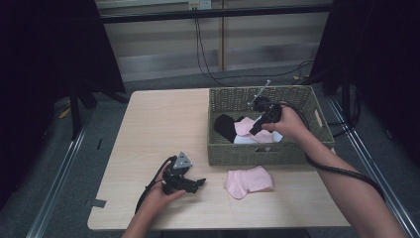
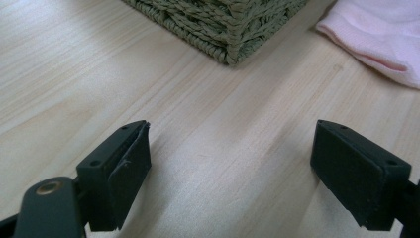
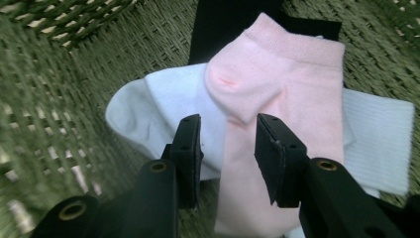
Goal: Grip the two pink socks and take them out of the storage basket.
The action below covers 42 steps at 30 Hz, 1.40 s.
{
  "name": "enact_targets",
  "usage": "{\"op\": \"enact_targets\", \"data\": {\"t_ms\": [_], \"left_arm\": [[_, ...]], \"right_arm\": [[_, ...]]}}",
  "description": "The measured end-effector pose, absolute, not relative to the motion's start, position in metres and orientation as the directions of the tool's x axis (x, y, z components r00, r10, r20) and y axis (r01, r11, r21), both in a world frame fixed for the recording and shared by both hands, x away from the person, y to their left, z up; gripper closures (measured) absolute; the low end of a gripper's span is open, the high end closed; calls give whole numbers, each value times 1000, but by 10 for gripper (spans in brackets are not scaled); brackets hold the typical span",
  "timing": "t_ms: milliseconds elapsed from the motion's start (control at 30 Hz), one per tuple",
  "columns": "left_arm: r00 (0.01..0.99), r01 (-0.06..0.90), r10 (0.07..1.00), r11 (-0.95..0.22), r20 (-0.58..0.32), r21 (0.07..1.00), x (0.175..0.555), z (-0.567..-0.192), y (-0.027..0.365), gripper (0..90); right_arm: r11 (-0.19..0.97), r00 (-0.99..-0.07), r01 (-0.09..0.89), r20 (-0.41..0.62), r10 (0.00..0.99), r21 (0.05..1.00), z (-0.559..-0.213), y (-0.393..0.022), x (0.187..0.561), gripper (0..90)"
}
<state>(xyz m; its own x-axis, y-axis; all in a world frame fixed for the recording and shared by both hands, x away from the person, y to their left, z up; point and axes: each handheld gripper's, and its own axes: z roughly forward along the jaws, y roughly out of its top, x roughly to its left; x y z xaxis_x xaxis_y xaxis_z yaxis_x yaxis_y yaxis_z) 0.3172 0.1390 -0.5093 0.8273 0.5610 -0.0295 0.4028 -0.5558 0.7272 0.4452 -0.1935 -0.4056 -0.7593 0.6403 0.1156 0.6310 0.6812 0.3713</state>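
Left gripper [image 1: 197, 184]: held low over the table [image 1: 148, 129] near its front edge, jaws spread wide with bare wood between them; a pink sock [image 1: 247, 181] lies flat on the table just to its right, apart from it; the basket's corner stands ahead of the jaws in the left gripper view. Woven basket [image 1: 257, 153]: on the table's right half, holding a black sock [image 1: 225, 126], a white sock [image 3: 148, 109] and a second pink sock [image 3: 282, 79] lying across the white one. Right gripper [image 3: 228, 148]: inside the basket, jaws partly parted just above the second pink sock, nothing pinched.
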Motion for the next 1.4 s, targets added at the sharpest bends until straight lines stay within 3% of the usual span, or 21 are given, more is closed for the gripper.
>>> {"op": "enact_targets", "data": {"t_ms": [633, 933, 1400], "left_arm": [[831, 399, 556, -563, -25, 724, 318, -509, 139, 153], [831, 399, 556, -563, -25, 724, 318, -509, 140, 153], [828, 401, 561, -555, -29, 728, 317, -509, 139, 153]], "right_arm": [[690, -748, 650, 110, 654, 319, -439, -192, 453, 555], [694, -749, 647, 91, 656, 315, -438, -196, 455, 860], [666, -743, 650, 118, 659, 366, -391, -209, 446, 878]]}}
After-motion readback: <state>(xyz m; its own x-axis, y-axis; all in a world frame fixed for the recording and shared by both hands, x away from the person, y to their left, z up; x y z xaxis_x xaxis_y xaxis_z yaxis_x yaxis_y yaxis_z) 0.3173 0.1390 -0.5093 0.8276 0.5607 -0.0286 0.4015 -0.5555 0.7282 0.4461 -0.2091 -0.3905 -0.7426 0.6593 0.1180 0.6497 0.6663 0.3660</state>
